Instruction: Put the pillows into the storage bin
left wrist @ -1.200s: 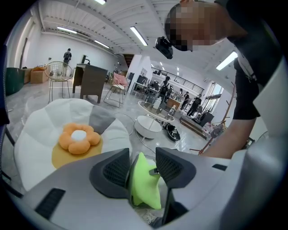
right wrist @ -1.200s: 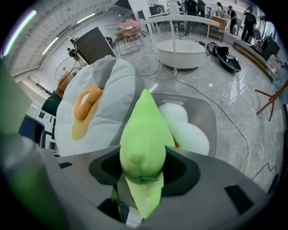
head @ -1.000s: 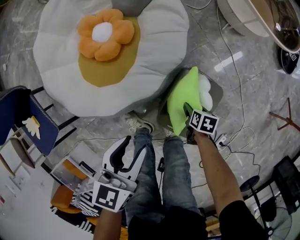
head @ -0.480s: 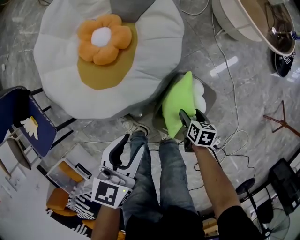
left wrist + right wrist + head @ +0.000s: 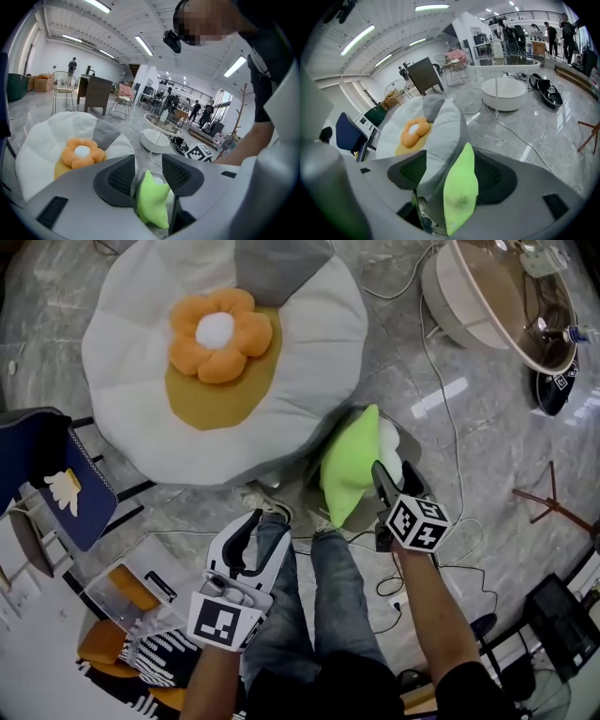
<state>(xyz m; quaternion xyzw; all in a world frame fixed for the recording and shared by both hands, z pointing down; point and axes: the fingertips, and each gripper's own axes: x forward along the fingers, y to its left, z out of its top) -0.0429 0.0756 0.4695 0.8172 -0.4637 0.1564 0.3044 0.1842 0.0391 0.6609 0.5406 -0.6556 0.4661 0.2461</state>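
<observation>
A lime-green star pillow (image 5: pixel 349 465) stands on end in a grey fabric bin (image 5: pixel 330 430) on the floor, with a white pillow (image 5: pixel 390 442) behind it. My right gripper (image 5: pixel 392 486) hangs above the bin's near edge. Its jaws have just been opening and stand apart, with nothing pressed between them. In the right gripper view the green pillow (image 5: pixel 461 192) shows below and between the jaws of the right gripper (image 5: pixel 450 176). My left gripper (image 5: pixel 261 542) is open and empty over my legs, and in its own view the left gripper (image 5: pixel 149 176) frames the green pillow (image 5: pixel 154 199).
A huge white flower cushion (image 5: pixel 225 352) with an orange flower lies beyond the bin. A blue chair (image 5: pixel 47 474) is at the left and a clear box (image 5: pixel 131 592) at the lower left. A round white table base (image 5: pixel 487 296) and cables (image 5: pixel 441 362) are at the right.
My right gripper has lifted up and back off the green pillow, which stays in the bin. The left gripper has held still.
</observation>
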